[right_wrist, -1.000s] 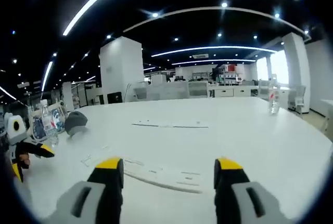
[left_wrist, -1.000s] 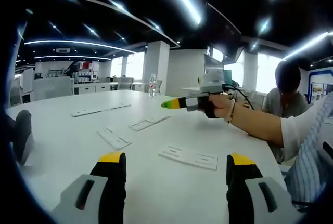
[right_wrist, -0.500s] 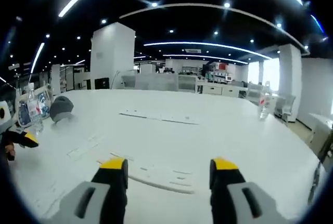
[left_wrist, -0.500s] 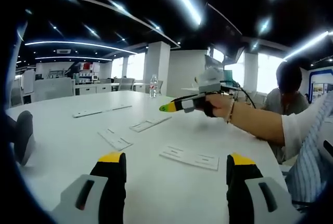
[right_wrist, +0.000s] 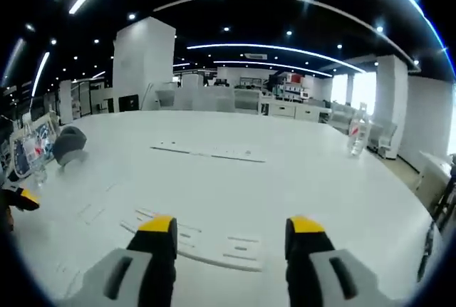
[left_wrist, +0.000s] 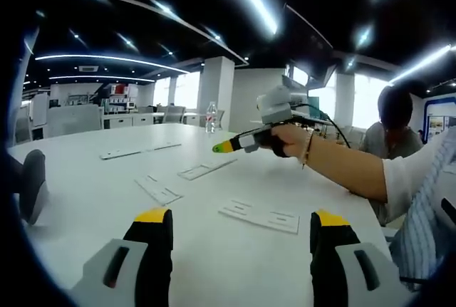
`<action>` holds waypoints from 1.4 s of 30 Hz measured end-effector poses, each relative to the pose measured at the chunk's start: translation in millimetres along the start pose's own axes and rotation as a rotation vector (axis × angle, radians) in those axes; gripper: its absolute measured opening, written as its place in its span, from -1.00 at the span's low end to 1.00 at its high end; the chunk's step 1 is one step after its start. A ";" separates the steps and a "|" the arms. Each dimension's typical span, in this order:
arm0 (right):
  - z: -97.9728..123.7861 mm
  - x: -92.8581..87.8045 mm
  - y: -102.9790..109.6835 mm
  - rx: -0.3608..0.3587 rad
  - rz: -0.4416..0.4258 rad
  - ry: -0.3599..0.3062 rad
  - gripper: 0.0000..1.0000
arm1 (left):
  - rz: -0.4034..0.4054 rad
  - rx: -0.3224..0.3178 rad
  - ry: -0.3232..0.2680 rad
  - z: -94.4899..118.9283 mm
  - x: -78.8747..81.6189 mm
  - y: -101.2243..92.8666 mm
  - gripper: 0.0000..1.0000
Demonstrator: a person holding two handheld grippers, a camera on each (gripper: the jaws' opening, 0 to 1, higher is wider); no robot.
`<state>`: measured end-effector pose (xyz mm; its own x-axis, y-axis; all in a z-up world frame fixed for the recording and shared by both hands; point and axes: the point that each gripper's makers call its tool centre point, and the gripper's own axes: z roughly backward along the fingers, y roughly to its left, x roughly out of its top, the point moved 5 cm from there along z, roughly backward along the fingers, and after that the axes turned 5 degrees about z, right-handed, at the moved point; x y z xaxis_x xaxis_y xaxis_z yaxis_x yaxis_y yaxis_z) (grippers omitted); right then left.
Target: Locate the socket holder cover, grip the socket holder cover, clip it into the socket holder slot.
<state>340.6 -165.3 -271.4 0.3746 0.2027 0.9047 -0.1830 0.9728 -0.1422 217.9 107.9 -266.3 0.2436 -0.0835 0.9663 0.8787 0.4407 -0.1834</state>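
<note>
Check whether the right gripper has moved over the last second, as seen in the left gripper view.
Yes. The right gripper has drifted left and slightly up against the water bottle standing behind it.

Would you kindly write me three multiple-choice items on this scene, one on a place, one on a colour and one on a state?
1. Where does the water bottle stand in the right gripper view?
A. on the table's far right
B. between the jaws
C. on the floor

2. What colour are the jaw tips of the left gripper?
A. red
B. yellow
C. white

3. How does the right gripper stand?
A. shut on a bottle
B. shut on a cover
C. open, holding nothing

Answers: 1 A, it stands upright on the white table toward the right edge. 2 B, yellow caps top both black jaws. 3 C, the jaws stand apart above the flat white strip.
</note>
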 end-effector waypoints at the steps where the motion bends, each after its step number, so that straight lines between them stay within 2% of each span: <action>1: -0.9 -0.8 0.7 0.003 -0.003 0.001 0.21 | 0.001 -0.002 0.001 -0.2 0.0 -0.4 0.58; 17: -11.8 -9.8 -1.6 0.008 0.016 0.074 0.23 | -0.001 -0.007 0.008 -1.7 0.1 -0.9 0.57; 25: -15.8 -12.5 -1.4 0.011 0.037 0.080 0.23 | 0.000 -0.013 0.011 -2.4 -0.3 -2.3 0.57; 32: -15.1 -16.4 -3.8 0.033 0.004 0.056 0.23 | 0.011 0.004 0.025 -3.6 -3.6 2.8 0.57; 37: -15.7 -19.2 -6.8 0.037 -0.053 0.061 0.28 | 0.006 0.005 0.032 -3.7 -4.3 2.4 0.56; 42: -18.2 -19.5 -6.5 0.053 -0.069 0.060 0.27 | 0.007 0.006 0.034 -3.5 -4.3 2.8 0.56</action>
<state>351.0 -173.5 -295.5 0.4411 0.1430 0.8860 -0.2023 0.9777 -0.0571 220.8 106.3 -271.6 0.2631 -0.1104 0.9584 0.8745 0.4469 -0.1886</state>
